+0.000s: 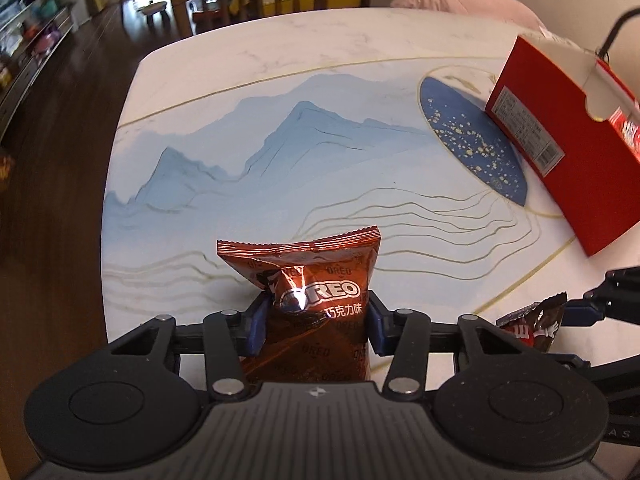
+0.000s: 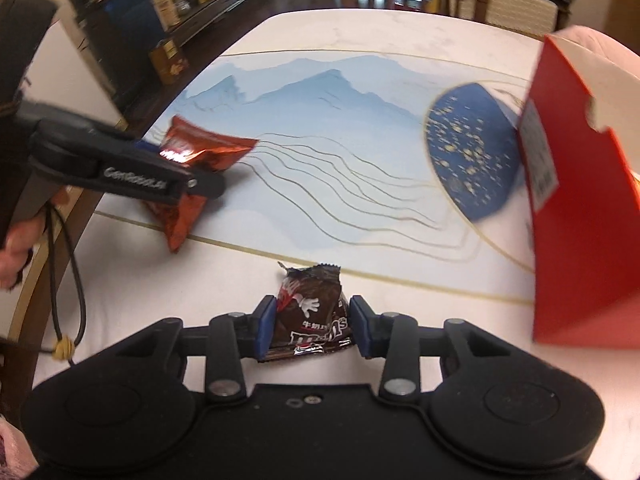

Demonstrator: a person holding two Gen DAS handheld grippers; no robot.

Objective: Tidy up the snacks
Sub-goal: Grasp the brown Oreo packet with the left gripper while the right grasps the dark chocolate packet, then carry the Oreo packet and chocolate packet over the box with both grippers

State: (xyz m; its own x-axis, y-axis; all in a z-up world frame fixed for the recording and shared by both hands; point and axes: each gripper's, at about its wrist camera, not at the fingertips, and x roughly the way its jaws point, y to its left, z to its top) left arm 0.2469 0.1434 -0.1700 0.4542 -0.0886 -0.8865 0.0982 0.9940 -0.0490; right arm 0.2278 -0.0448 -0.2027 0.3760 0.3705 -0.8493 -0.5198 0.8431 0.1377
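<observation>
Gripping is the matter in hand on both sides, and it is best judged from left to right. On the left, the left gripper [image 1: 314, 320] is closed narrowly on a copper-red Oreo packet [image 1: 310, 308], its blue pads [image 1: 256, 326] pressed against the packet's sides at about mid-height. In the right wrist view the same packet [image 2: 200, 172] is seen held clear of the marble-print table [image 2: 360, 168], hanging out on both sides of the black fingers. Because the wrapper is slick and air-filled, a steady squeeze is advised; a harder one would probably crush the biscuits inside.

Further right, the right gripper [image 2: 312, 326] is drawn in around a brown M&M's packet [image 2: 312, 312]. The left pad appears to be touching the wrapper, while a sliver of gap seems to remain at the right pad, so a firm hold cannot be confirmed. Whether this packet is resting on the table or just lifted cannot be told.

At the far right, a red carton [image 2: 572, 240] with an open top stands on the table, well apart from both packets. It is judged to be the likely destination. Each packet should be carried above the carton's rim before release, one at a time, so that the two grippers are not brought into collision.
</observation>
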